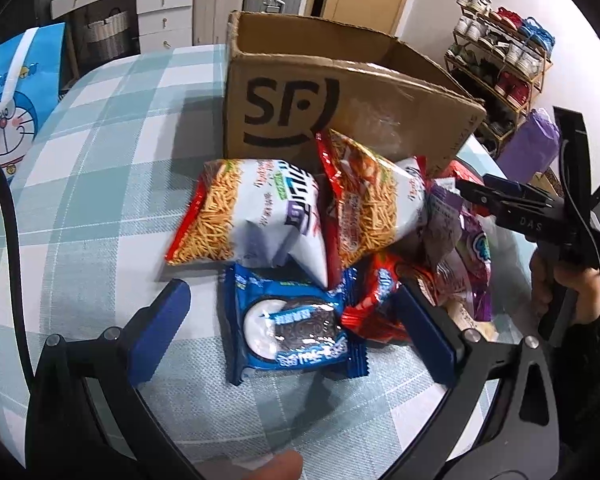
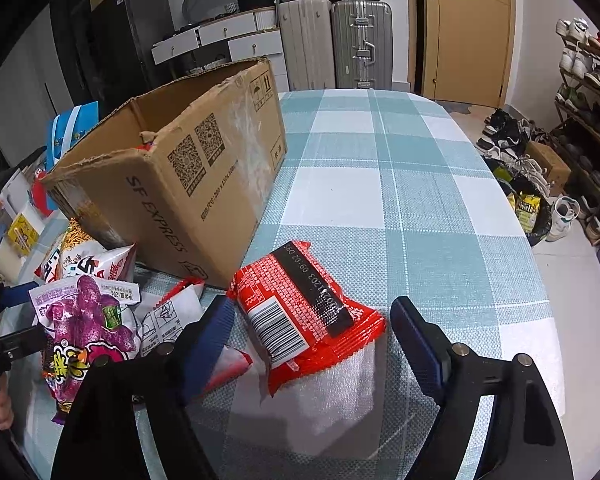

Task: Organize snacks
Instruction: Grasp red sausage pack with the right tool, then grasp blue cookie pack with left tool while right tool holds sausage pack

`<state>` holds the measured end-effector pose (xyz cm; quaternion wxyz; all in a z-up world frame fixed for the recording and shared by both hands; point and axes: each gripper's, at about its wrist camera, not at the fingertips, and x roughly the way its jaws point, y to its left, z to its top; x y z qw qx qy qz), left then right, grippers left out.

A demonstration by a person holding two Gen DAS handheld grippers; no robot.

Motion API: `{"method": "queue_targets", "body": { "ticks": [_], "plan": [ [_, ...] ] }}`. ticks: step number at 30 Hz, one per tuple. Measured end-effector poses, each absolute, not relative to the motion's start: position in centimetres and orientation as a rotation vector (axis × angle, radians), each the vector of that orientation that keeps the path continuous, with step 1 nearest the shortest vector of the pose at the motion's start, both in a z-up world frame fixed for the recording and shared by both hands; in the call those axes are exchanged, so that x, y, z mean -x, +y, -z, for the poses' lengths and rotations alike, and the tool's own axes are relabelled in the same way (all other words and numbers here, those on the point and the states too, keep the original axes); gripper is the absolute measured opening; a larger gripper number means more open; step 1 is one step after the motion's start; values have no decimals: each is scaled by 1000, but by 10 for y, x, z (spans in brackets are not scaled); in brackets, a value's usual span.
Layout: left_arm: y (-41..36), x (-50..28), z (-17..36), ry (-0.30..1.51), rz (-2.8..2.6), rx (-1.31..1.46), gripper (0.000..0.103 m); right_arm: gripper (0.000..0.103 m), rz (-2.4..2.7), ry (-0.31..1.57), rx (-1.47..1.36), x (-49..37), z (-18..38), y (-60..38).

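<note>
Jaws of the right gripper [image 2: 312,332] stand partly open astride a red crinkly foil snack packet [image 2: 306,312] lying barcode-up on the teal-and-white checked tablecloth [image 2: 400,184], blue pads beside its edges but not visibly pressing, while the left gripper [image 1: 296,320] gapes wide around a blue glossy sandwich-cookie wrapper [image 1: 296,324], touching nothing. Both packets look light, soft and slippery, their contents probably crushable, so a gentle pinch across the middle or on a crimped end seam seems safest. Beyond lie noodle-snack bags [image 1: 252,216] piled against the open brown cardboard box [image 2: 188,160], just beside both packets.
</note>
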<state>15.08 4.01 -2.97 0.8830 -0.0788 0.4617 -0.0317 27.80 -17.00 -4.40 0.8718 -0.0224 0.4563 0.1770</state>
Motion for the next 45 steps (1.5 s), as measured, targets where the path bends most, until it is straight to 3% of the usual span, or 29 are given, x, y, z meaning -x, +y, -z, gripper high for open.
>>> {"method": "queue_targets", "body": {
  "ticks": [5,18,33,45],
  "plan": [
    [35,-151,33,969,75,162,102,78,-377,948,45,-276,43,-169],
    [33,-149,33,976,77,141,102,47,-449,936,80,-265,37,-165],
    [44,-142,27,981,81,124,102,46,-490,781,-70,-249,-7,-185],
    [59,-147,36,1030,24,141,102,46,-519,775,-73,-245,-14,-183]
  ]
}}
